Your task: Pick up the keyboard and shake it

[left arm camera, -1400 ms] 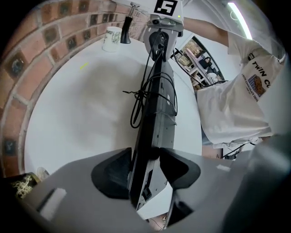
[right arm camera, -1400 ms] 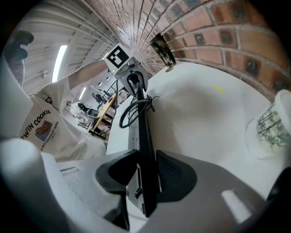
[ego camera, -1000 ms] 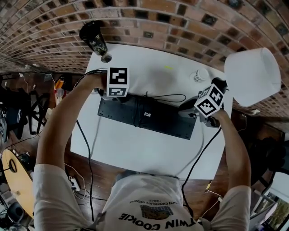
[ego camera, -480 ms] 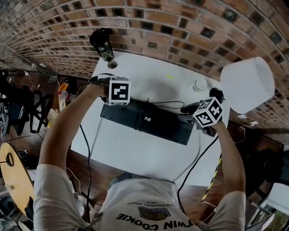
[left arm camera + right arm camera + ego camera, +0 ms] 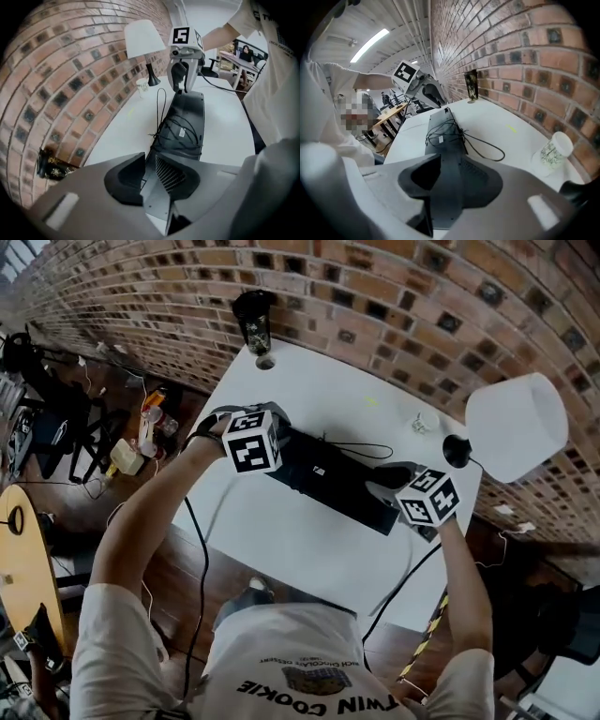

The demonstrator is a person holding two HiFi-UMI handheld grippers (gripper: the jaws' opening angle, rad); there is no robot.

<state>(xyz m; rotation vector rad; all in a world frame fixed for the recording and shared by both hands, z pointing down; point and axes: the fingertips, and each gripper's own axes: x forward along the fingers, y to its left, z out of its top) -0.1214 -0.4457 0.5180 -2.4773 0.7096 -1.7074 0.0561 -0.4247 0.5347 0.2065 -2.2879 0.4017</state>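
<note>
Premises presented as an open-plan office or lab workspace. A bare brick wall [image 5: 511, 47] ran along the right of the right claw [image 5: 449, 180]. Ahead and to its left stood work desks [image 5: 391, 111] under a ceiling strip light [image 5: 369, 44] (exposed industrial ceiling). Wood floor [image 5: 178, 577] lay below it.

There is one keyboard [image 5: 333, 479], with one black cable [image 5: 180, 131] bundled on it, and one white desk [image 5: 309, 549] under it. The tongs number two: the left tongs [image 5: 281, 442], jaws closing on the keyboard's left end, and the right tongs [image 5: 389, 486] at its right end. Beyond the keyboard's right end stand one white-shaded lamp [image 5: 517, 427] and one white cup [image 5: 419, 424]. Beyond its left end stands one dark vase [image 5: 254, 320]. One person holds both tongs.
</note>
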